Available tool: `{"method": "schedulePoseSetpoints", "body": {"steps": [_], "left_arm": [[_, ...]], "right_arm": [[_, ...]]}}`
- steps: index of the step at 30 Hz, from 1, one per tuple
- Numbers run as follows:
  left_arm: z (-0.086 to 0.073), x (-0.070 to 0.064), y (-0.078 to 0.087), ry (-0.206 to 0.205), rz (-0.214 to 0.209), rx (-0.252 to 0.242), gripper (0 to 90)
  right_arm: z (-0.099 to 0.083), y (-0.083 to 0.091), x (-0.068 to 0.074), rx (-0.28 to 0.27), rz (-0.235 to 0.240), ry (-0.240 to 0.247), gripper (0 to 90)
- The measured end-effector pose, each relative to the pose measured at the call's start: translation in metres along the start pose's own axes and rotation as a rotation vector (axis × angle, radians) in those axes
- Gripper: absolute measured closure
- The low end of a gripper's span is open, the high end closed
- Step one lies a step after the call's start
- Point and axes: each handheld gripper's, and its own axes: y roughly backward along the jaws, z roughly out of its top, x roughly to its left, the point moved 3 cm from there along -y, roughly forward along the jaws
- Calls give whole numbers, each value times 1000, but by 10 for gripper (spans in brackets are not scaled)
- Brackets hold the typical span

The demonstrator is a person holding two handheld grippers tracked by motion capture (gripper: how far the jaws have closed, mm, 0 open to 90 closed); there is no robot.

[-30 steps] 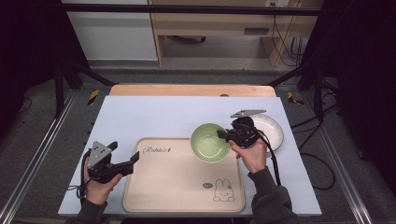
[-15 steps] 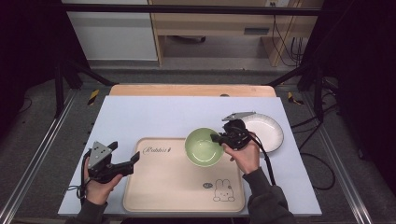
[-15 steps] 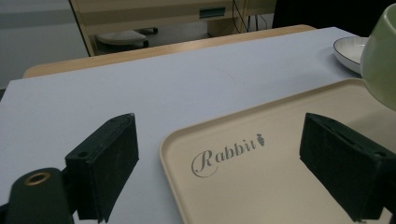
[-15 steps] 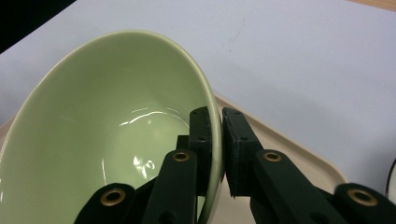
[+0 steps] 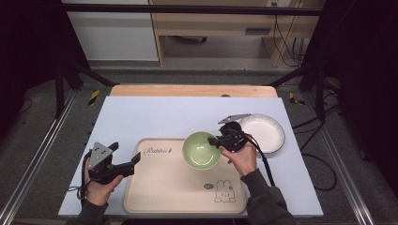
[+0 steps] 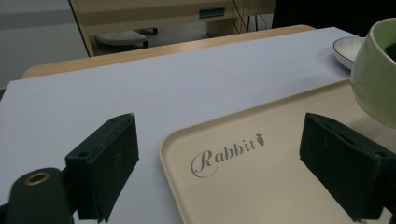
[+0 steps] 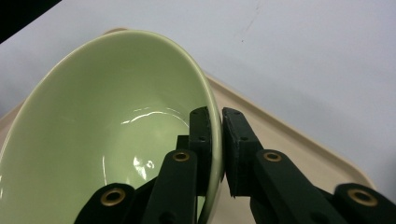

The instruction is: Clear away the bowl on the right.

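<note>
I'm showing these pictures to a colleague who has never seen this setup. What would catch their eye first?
Most striking is the pale green bowl, pinched by its rim in the right gripper over the far right part of the beige tray. Next comes the tray's "Rabbit" lettering, seen between the open jaws of the left gripper, and the white plate right of the tray.

The green bowl (image 5: 201, 150) is pale, glossy and empty, with light glinting on its inner wall. It is over the upper right part of the beige tray (image 5: 164, 187), mouth tipped rather than level. The right hand-held gripper (image 7: 215, 140) pinches its rim, one jaw inside, one outside.
</note>
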Motion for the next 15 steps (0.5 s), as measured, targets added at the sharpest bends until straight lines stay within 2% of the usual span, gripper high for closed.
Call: {"method": "schedulePoseSetpoints", "body": {"steps": [7, 15], "left_arm": [[0, 0, 0, 0, 0, 0, 114], [0, 0, 0, 0, 0, 1, 114]], "right_arm": [[-1, -6, 3, 9, 10, 3, 830], [-5, -20, 8, 37, 23, 10, 830]]}}
